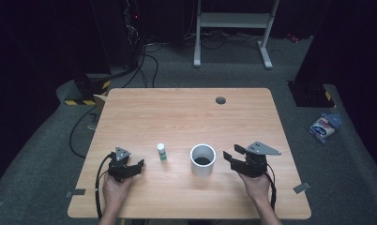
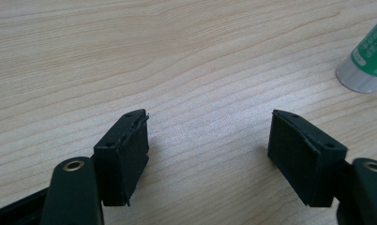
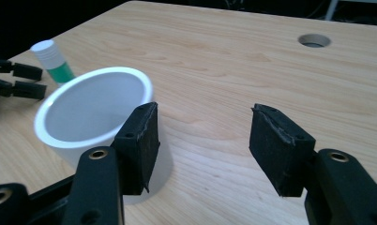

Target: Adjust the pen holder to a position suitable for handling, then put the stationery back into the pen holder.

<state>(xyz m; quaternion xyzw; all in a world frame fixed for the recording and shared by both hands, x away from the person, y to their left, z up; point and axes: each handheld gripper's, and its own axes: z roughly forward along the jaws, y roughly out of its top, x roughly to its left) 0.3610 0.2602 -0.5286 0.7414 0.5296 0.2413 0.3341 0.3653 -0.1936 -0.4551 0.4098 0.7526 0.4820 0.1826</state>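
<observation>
Right, centre of the table (image 1: pixel 186 117): a white cup (image 1: pixel 203 160) stands upright on the near half, mouth open to the ceiling, something dark down inside it. Just to its left, a small bottle (image 1: pixel 162 152) with a white cap and green label, also upright, apart from the cup.

Moving outward, the right claw (image 1: pixel 229 156) sits to the right of the cup, held in the person's right hand (image 1: pixel 256 183), jaws spread wide and gripping nothing. From the right gripper view, the cup (image 3: pixel 95 110) sits behind one jaw with the bottle (image 3: pixel 53 60) beyond it; whether that jaw touches the cup wall, I cannot tell.

Over on the left, the left claw (image 1: pixel 139 165) rests low by the near edge in the left hand (image 1: pixel 115 187), also released, jaws well apart over bare wood. In the left gripper view the bottle (image 2: pixel 367 63) shows at the far right, clear of both jaws.

Further out, a round cable hole (image 1: pixel 220 100) marks the far side of the table.
</observation>
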